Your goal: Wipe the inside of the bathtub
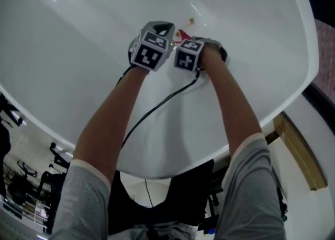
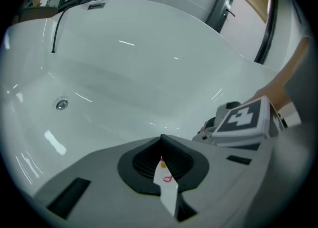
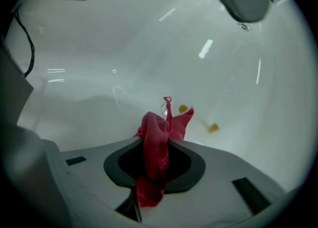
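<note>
White bathtub: glossy; we lean over its near rim with both forearms reaching inside.
Red cloth: inside the bathtub, bunched. Its loose end and a thread loop poke out towards the tub's inner wall, and we cannot tell whether they touch it.
Right gripper: inside the bathtub, jaws pinching the red cloth, which runs through the slot between the pads.
Left gripper: inside the bathtub, just beside the right gripper, jaws pressed together at the tips. A thin white sliver with a red squiggle shows in the slit; we cannot tell what it is.
Yellow specks: two, on the bathtub's inner surface, near the cloth's tip.
Drain: on the bathtub's floor, well apart from both grippers.
Black cable: trails from the grippers across the bathtub's near rim.
</note>
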### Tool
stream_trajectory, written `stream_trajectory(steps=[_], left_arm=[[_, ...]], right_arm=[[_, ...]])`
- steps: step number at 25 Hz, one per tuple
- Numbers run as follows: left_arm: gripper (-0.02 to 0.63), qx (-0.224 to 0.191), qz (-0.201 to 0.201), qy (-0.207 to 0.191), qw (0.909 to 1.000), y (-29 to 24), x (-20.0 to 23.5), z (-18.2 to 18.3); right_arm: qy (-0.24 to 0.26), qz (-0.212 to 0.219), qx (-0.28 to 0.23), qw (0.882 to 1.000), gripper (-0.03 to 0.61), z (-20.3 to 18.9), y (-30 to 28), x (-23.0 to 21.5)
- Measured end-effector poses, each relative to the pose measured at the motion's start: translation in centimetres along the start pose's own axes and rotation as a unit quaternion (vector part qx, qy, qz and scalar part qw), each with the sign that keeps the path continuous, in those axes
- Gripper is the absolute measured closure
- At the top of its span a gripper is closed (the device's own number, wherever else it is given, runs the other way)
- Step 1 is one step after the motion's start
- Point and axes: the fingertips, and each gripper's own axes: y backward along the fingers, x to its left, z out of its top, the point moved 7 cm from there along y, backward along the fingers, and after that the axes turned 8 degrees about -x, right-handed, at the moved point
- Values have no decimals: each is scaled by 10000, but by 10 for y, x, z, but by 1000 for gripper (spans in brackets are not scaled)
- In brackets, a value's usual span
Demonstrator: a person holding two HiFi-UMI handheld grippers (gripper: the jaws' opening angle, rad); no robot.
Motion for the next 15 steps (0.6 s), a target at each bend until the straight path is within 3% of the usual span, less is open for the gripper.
stream_trajectory(steps=[4, 10, 15], left_arm=[[611, -27, -31, -71, 10000, 1, 3, 1], [611, -46, -88, -148, 9998, -9, 0, 0], [611, -53, -89, -220, 9997, -12, 12, -8]], right_arm=[[-132, 286, 27, 9995, 492, 1, -7, -9], [-599, -771, 426, 9943, 492, -43, -11, -73], [-570, -1158, 747, 9888, 492, -42, -31, -95]])
